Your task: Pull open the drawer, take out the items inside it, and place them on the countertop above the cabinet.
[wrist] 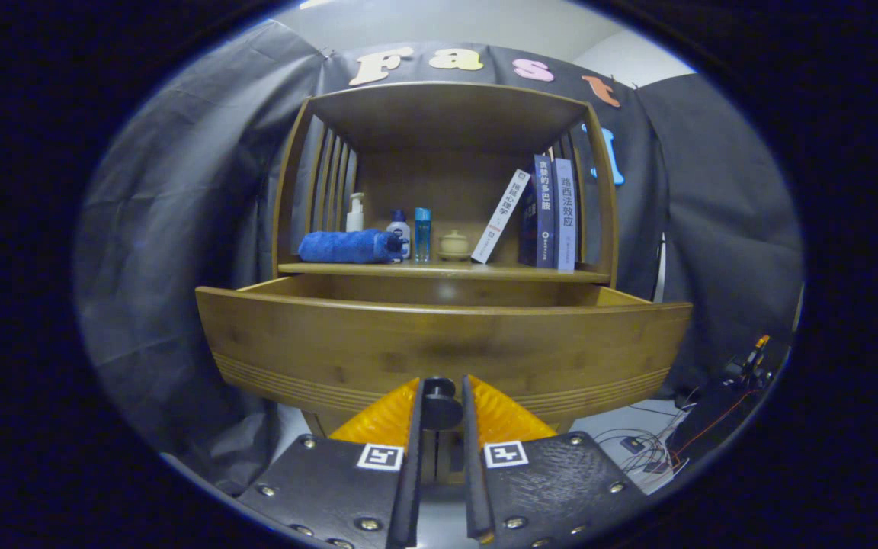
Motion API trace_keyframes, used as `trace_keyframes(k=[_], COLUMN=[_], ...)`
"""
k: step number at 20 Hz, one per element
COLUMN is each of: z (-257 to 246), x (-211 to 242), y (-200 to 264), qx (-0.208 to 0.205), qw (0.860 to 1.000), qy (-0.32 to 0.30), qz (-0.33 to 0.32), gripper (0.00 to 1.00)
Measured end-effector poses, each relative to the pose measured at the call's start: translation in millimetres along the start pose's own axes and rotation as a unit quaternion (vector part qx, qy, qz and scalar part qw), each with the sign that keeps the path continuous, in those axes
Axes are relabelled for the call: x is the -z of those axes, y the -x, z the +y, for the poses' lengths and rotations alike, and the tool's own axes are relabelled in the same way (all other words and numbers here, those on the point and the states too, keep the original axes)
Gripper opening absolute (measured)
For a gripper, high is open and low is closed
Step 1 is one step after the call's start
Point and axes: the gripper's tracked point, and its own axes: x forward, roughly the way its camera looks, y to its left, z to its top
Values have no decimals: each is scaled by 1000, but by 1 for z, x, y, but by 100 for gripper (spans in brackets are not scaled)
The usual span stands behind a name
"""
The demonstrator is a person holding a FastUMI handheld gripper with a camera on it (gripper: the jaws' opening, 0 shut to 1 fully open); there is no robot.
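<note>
Both fingers of the gripper [439, 396] pressed on the dark round knob [440, 404] of the wooden drawer [332, 343], which stood pulled out from the cabinet [294, 191]. Above it, the countertop [447, 270] carried a rolled blue towel [347, 246], small bottles [422, 232] and leaning books [546, 210].

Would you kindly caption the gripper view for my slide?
Gripper jaws shut on the knob of the pulled-open drawer.

drawer [443, 335] pulled out below countertop [439, 269], knob [440, 404] between jaws
</note>
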Motion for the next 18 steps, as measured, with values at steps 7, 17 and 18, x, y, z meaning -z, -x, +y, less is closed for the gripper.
trace_keyframes(k=[7,17,18], z=[16,30,30], x=[0,-55,-65], y=[-5,1,1], qx=[-21,-35,-37], qw=[1000,999,999], qy=[-19,4,4], qz=[6,-16,-18], gripper=[49,100,100])
